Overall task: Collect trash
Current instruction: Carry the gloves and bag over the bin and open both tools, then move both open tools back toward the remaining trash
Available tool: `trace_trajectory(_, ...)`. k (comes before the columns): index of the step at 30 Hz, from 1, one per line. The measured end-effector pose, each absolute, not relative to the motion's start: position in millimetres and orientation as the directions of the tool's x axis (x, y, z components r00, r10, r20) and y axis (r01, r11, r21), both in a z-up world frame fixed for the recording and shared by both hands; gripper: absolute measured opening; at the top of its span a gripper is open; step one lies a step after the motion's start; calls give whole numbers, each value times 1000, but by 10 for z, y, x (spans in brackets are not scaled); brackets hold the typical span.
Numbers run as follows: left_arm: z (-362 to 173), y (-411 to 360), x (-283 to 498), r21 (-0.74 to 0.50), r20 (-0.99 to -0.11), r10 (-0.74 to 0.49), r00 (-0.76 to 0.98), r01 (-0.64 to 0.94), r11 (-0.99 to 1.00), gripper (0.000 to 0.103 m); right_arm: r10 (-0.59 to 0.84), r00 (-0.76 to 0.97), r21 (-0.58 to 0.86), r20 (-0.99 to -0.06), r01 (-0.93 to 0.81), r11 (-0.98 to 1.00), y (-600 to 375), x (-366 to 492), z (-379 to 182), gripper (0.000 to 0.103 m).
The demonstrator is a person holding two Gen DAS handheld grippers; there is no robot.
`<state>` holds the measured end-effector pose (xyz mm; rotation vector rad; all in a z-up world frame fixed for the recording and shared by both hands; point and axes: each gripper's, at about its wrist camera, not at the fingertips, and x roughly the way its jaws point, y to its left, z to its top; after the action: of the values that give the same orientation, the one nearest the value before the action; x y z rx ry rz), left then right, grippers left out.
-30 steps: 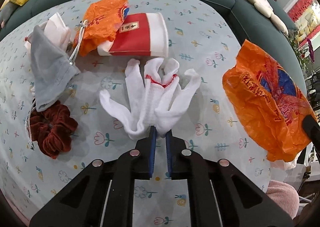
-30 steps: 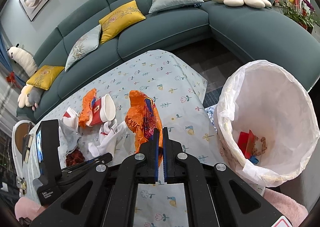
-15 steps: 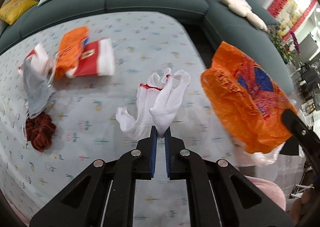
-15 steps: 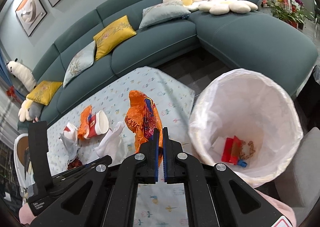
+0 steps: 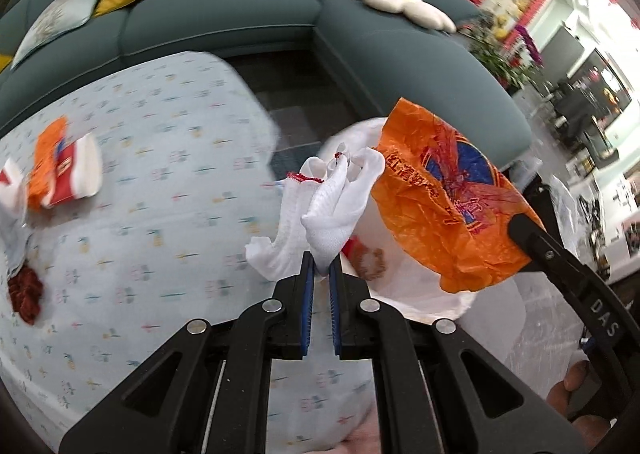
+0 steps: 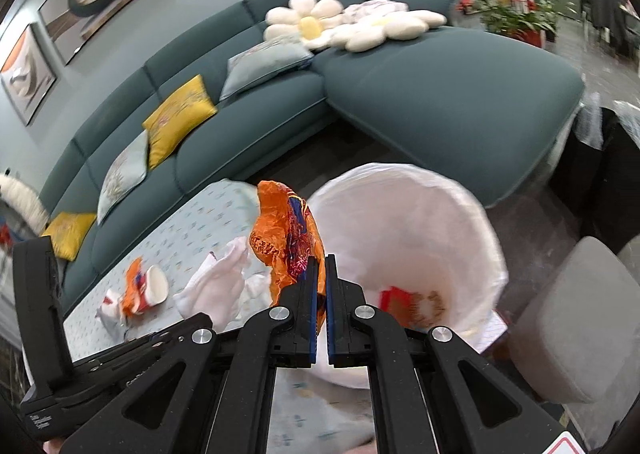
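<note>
Both grippers had carried their loads off the table toward the bin (image 6: pixel 404 194), left gripper (image 5: pixel 319 270) clamped on white gloves (image 5: pixel 328 210), right gripper (image 6: pixel 319 274) clamped on orange bag (image 6: pixel 286 242), both above the white-lined bin's near rim, red scraps (image 6: pixel 394 300) lying inside, cup (image 5: pixel 76 174) far left on table (image 5: pixel 160 214).

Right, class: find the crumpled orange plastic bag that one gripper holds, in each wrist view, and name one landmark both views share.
Left wrist view: crumpled orange plastic bag right of centre, beside the white gloves.
Right wrist view: centre, pinched in the right gripper.
Shared landmark: white-lined bin.
</note>
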<state>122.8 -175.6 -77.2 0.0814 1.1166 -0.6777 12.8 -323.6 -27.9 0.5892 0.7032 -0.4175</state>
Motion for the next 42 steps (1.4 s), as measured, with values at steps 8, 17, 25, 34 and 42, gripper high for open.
trace_trajectory(8, -770, -2224, 1068, -287, -843, -495, 209, 604, 744, 7, -214, 678, 365, -703, 603, 709, -3630, -138, -314, 4)
trace_trajectory(17, -792, -2396, 1056, -294, -847, -488, 208, 581, 759, 62, -219, 671, 378, -708, 623, 685, -3802, -217, -399, 3)
trace_trajectory(25, -826, -2278, 1079, -265, -857, -460, 234, 565, 782, 62, -201, 673, 383, -712, 612, 692, -3750, -170, -451, 3)
trace_trajectory(34, -837, -2205, 1094, -231, -862, -431, 268, 549, 803, 62, -179, 674, 374, -717, 588, 717, -3701, -34, -453, 4)
trace_trajectory(42, -864, -2130, 1097, -198, -869, -401, 288, 541, 818, 62, -169, 669, 352, -724, 569, 743, -3561, 76, -451, 15)
